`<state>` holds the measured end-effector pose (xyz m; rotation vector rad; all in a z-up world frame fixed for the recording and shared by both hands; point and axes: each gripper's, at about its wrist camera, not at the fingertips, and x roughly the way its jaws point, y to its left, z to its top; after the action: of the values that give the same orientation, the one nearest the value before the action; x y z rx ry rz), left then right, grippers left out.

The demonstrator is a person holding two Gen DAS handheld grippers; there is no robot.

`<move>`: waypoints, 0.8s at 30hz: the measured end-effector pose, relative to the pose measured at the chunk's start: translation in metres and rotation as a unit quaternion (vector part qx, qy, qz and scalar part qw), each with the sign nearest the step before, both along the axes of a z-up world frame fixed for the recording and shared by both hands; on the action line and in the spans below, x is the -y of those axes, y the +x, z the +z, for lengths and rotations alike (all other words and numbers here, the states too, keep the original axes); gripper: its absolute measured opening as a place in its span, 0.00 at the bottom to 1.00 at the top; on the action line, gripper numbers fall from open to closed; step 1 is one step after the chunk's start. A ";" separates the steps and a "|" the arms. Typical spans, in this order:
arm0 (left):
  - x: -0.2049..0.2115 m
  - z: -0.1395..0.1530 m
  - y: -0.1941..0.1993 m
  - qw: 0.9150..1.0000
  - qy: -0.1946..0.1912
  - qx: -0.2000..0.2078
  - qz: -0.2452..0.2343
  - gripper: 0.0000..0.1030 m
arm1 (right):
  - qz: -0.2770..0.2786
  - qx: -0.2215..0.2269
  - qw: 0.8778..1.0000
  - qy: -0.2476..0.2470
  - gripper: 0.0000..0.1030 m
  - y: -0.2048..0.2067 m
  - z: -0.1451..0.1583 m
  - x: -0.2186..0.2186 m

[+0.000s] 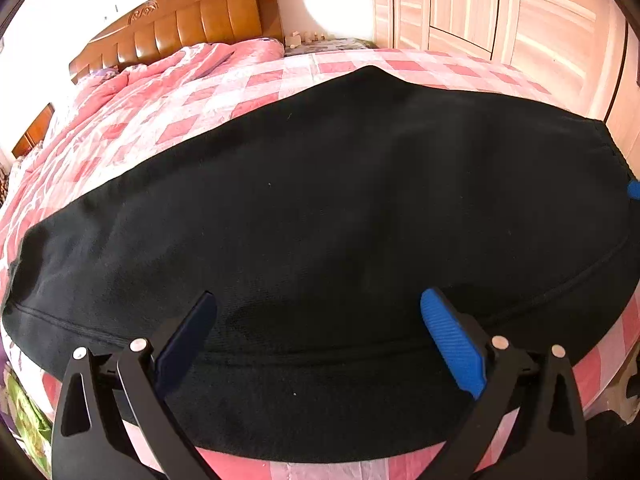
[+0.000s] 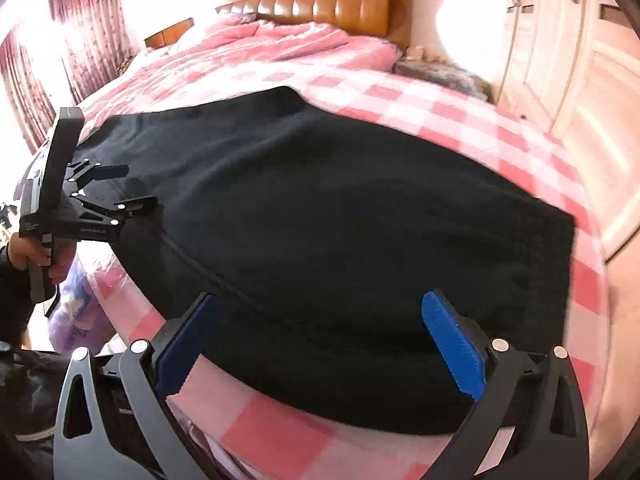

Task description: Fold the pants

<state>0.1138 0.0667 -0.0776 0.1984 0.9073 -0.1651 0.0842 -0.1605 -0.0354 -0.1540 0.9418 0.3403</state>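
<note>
Much of the black pants is lost to uniform darkness: folds, layers and any pocket cannot be made out, and only a seam line is traced along the near side, running from about 9 o'clock to 3 o'clock in the left wrist view. The garment's left end is cut close to the frame edge at 9 o'clock there, and its right end is partly lost at 3 o'clock, where a blue tip of the right gripper is just seen at the rim. Which end is the waist cannot be told with certainty. The pants are laid flat on the pink checked bedspread, near the bed's front edge, with the long axis lying across the view, roughly 9 to 3 o'clock in the left view and 10 to 4 o'clock in the right view. A rumpled pink quilt is piled toward 12 o'clock, below the brown headboard. A wardrobe is seen at 1 to 2 o'clock, and curtains at 10 o'clock in the right view are washed out by glare. The left gripper is held with its jaws wide apart above the near hem, nothing clamped; in the right view it is seen at 9 o'clock over the pants' far left end. The right gripper is likewise spread apart over the pants' near edge, gripping nothing.
</note>
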 end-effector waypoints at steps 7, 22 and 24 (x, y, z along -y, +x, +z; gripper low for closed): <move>-0.001 0.002 -0.002 1.000 -0.020 -0.017 0.010 0.97 | -0.005 -0.018 1.000 -0.014 0.95 -0.002 -0.020 0.009; 0.132 0.007 0.204 0.990 -0.014 -0.084 -0.114 0.98 | -0.041 -0.049 0.998 -0.012 0.95 0.124 -0.013 0.033; 0.131 0.001 0.213 0.991 -0.008 -0.070 -0.110 0.99 | -0.023 -0.057 0.998 0.013 0.94 0.118 -0.017 0.043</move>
<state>0.3265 -0.0643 -0.0762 0.2751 1.0228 -0.3940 0.2022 -0.2037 -0.0529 -0.0896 1.0512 0.3217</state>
